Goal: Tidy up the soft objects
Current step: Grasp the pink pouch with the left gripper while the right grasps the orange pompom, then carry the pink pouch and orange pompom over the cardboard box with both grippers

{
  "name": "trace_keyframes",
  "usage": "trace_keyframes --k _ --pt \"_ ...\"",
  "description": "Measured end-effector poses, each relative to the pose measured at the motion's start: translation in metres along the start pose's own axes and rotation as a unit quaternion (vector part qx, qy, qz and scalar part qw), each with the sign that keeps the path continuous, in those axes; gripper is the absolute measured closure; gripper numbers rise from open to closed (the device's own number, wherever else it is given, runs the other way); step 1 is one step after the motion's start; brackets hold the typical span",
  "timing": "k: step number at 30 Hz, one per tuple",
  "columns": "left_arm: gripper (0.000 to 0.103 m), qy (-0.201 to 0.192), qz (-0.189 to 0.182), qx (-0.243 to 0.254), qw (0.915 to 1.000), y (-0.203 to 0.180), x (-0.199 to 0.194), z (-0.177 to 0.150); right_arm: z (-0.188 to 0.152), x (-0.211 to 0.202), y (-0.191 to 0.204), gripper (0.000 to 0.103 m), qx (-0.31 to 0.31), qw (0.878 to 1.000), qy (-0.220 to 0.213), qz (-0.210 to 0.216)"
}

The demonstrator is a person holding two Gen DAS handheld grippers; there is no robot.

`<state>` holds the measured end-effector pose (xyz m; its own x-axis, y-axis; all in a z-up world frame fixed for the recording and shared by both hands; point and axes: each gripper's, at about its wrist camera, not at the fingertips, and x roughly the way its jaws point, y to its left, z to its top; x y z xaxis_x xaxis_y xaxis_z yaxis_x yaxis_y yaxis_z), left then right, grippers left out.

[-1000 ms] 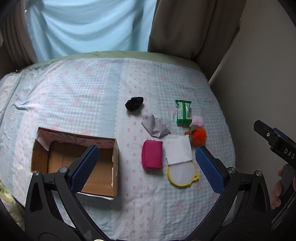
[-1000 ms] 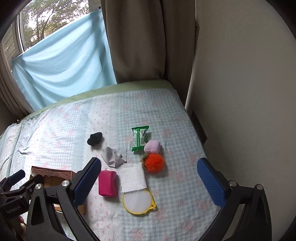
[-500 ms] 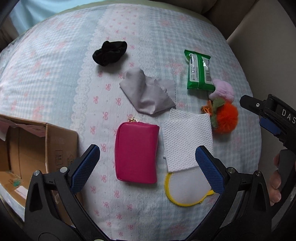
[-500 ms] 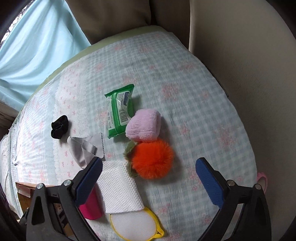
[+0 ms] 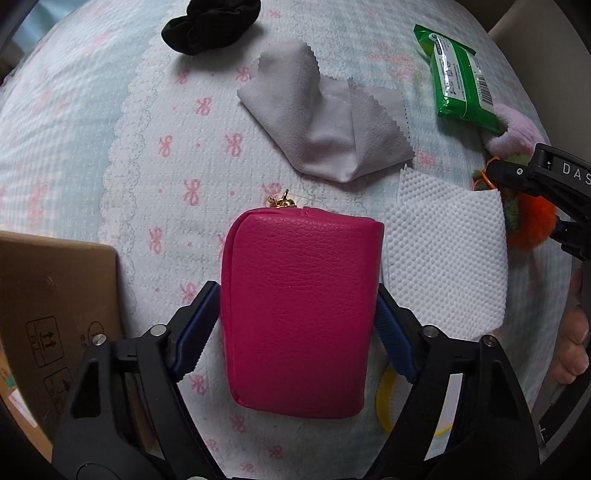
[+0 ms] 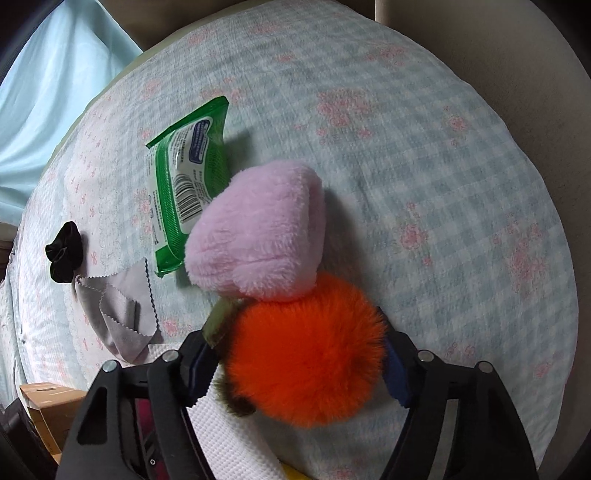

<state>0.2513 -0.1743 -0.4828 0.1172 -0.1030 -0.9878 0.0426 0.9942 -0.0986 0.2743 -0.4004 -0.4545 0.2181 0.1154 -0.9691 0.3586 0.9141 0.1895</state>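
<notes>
A pink leather pouch (image 5: 299, 314) lies on the patterned bedspread. My left gripper (image 5: 297, 328) straddles it, with a blue pad against each side, shut on it. An orange fluffy pompom (image 6: 306, 354) with green leaves lies against a lilac plush heart (image 6: 258, 232). My right gripper (image 6: 295, 369) has closed on the pompom, its fingers pressed into the fur on both sides. The right gripper's body shows at the right edge of the left wrist view (image 5: 546, 181), over the pompom (image 5: 532, 225).
A grey cloth (image 5: 325, 129), a black scrunchie (image 5: 210, 26), a green wipes pack (image 5: 461, 74), a white textured sheet (image 5: 450, 254) and a yellow-rimmed pad (image 5: 384, 402) lie around. A cardboard box (image 5: 55, 295) stands at the left. A wall borders the bed on the right.
Both grippers came down to the bed and closed, the left around the pink pouch and the right around the orange pompom. Before, both were wide open above the objects.
</notes>
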Motion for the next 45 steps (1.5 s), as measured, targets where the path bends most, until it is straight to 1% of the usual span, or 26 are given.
trace_keyframes --k 1,3,8,10,16,22,28,33,38,41,42,45 --pt "0.036 0.002 0.002 0.000 1.0000 0.002 0.003 -0.001 0.000 0.000 0.000 0.041 -0.001 1.000 0.000 -0.004" --pt "0.040 -0.002 0.004 0.003 1.0000 0.003 0.005 -0.002 0.000 -0.002 0.001 0.053 -0.006 1.000 -0.002 -0.011" --pt "0.050 -0.006 0.005 0.006 0.9999 0.006 0.006 -0.005 -0.004 -0.004 0.002 0.063 0.003 1.000 0.000 -0.002" --pt "0.055 -0.008 0.005 0.007 0.9999 0.004 0.003 -0.007 -0.008 -0.005 0.002 0.064 0.008 1.000 -0.005 -0.001" --pt "0.061 -0.012 0.003 0.008 0.9999 0.001 -0.011 -0.005 -0.014 -0.014 -0.003 0.067 0.018 1.000 -0.013 0.001" --pt "0.064 -0.016 -0.002 0.010 0.9998 -0.002 -0.029 -0.010 -0.015 -0.028 -0.009 0.067 0.027 0.999 -0.021 0.004" --pt "0.065 -0.035 -0.010 0.016 0.9992 -0.005 -0.055 -0.016 -0.021 -0.055 -0.016 0.067 0.031 0.999 -0.041 0.006" --pt "0.066 -0.059 -0.018 0.017 0.9980 -0.008 -0.095 -0.019 -0.027 -0.085 -0.017 0.067 0.032 0.998 -0.062 0.009" --pt "0.066 -0.097 -0.027 0.021 0.9947 -0.012 -0.144 -0.029 -0.034 -0.123 -0.007 0.067 0.023 0.996 -0.087 0.011" --pt "0.066 -0.120 -0.029 0.020 0.9922 -0.017 -0.176 -0.031 -0.041 -0.157 0.000 0.067 0.013 0.994 -0.104 0.012" --pt "0.066 -0.128 -0.030 0.018 0.9911 -0.016 -0.188 -0.032 -0.041 -0.162 0.012 0.067 0.009 0.994 -0.110 0.011" --pt "0.066 -0.154 -0.034 0.015 0.9874 -0.009 -0.224 -0.033 -0.051 -0.199 0.019 0.067 -0.007 0.992 -0.126 0.013"
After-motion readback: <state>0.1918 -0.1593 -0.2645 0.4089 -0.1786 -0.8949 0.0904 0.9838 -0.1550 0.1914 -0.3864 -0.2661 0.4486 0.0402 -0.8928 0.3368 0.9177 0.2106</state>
